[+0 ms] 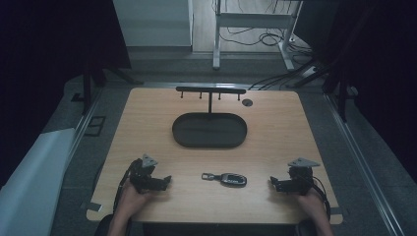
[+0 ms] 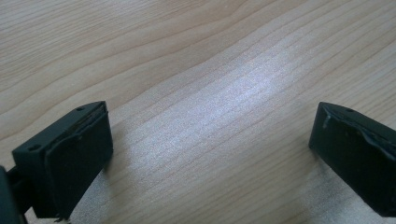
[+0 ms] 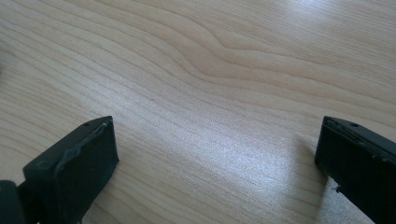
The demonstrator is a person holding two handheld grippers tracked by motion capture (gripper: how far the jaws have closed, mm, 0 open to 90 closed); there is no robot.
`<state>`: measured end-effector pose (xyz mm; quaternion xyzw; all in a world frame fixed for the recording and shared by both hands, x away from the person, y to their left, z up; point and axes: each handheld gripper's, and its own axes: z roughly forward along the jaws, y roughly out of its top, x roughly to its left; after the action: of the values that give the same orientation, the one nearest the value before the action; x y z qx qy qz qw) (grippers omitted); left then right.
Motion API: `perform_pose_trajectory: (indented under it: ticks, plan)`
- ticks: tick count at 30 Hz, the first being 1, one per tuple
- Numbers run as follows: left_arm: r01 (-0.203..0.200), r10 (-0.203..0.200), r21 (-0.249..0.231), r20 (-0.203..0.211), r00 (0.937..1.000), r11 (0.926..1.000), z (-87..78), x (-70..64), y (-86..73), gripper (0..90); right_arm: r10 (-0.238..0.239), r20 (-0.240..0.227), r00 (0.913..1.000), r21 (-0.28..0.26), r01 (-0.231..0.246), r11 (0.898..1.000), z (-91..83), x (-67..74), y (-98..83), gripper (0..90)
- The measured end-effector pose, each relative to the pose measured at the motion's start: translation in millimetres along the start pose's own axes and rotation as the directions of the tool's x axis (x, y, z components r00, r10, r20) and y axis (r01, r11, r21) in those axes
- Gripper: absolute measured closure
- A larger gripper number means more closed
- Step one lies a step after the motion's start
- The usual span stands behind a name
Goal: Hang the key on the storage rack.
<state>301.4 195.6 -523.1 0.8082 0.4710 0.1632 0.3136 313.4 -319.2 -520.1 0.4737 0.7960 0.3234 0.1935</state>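
A dark car key fob [image 1: 232, 179] with a metal clip at its left end lies on the wooden table [image 1: 275, 132] near the front edge, between my two grippers. My left gripper [image 1: 166, 182] rests on the table to the fob's left, held by a hand, and its jaws point right. In the left gripper view the gripper [image 2: 212, 140] stands open over bare wood. My right gripper [image 1: 273, 184] rests to the fob's right with jaws pointing left. The right gripper view shows it [image 3: 217, 149] open, nothing between its fingers [image 3: 84, 161].
A black oval tray [image 1: 209, 130] sits at the table's middle, with a black T-shaped hook rack [image 1: 210, 91] standing behind it. A small round grommet [image 1: 247, 103] is at the back right. Beyond the table are desk legs and cables [image 1: 275, 37] on the floor.
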Motion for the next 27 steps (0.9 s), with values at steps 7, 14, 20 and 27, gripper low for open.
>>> perform_pose_trajectory:
  ticks: [7,14,20,27]
  plan:
    - [0.003,-0.003,-0.001,-0.003,1.0,1.0,0.2,-0.3,0.1,0.0,0.0,0.0,1.0,0.001,0.0,1.0,0.0,0.1,0.2,0.0]
    - [0.003,-0.003,-0.001,-0.004,1.0,1.0,0.2,-0.4,0.1,0.0,0.002,0.001,1.0,0.006,-0.002,1.0,0.1,0.4,0.9,0.0]
    - [0.003,-0.003,0.0,-0.004,1.0,1.0,0.1,-0.3,0.1,0.0,-0.004,-0.012,0.9999,0.038,0.004,0.999,-1.1,0.5,3.6,0.0]
    - [0.0,0.0,0.002,-0.004,1.0,1.0,0.0,-0.1,0.1,0.0,-0.046,-0.04,0.9982,0.076,0.049,0.996,-10.1,2.5,8.9,1.2]
